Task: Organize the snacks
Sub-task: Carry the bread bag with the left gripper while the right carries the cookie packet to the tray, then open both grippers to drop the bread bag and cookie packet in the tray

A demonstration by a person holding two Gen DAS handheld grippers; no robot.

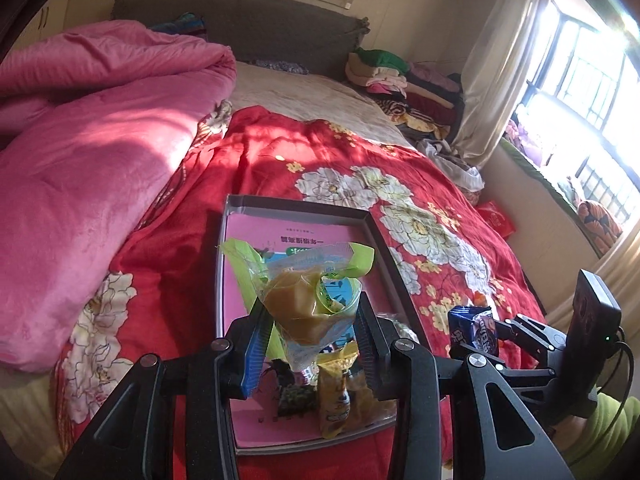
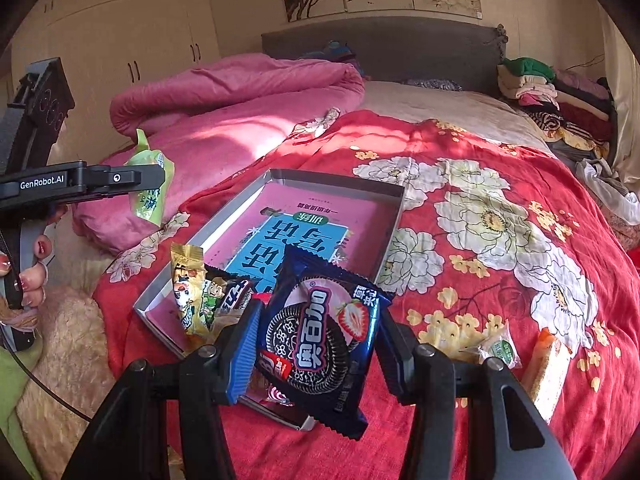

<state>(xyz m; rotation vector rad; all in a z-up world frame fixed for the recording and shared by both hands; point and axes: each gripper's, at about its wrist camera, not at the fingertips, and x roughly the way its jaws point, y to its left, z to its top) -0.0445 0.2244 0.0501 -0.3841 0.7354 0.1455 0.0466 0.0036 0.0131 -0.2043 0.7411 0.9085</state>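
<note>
- Nearest the left wrist camera: left tool [image 1: 310, 332], pads pinching a clear green-edged snack pouch [image 1: 308, 292] with tan filling, held above the near half of the box.
- Nearest the right wrist camera: right tool [image 2: 316, 354], pads clamped on a dark blue sandwich-cookie packet [image 2: 320, 336] with a strawberry picture, hanging over the near corner of the box.
- Between both tools: shallow grey cardboard box [image 2: 394, 210] lying on the bed, pink booklet [image 2: 280, 236] with a blue panel flat inside.
- Already inside the box, at its near end: yellow snack packet [image 2: 188, 292] and a dark packet with a cartoon figure [image 2: 224, 294], leaning against each other.
- Outside the box, on the red floral quilt [image 2: 500, 208] to the right: small clear wrapped snack with a green label [image 2: 496, 346] and, just beside it, an orange-topped packet [image 2: 550, 364].
- At the left of the bed: bunched pink blanket [image 1: 88, 152].
- Far side, against the grey headboard [image 2: 384, 48]: stack of folded clothes [image 2: 556, 92].
- Right wrist view, left edge: fingers with painted nails [image 2: 34, 276] wrapped round the left tool's handle.
</note>
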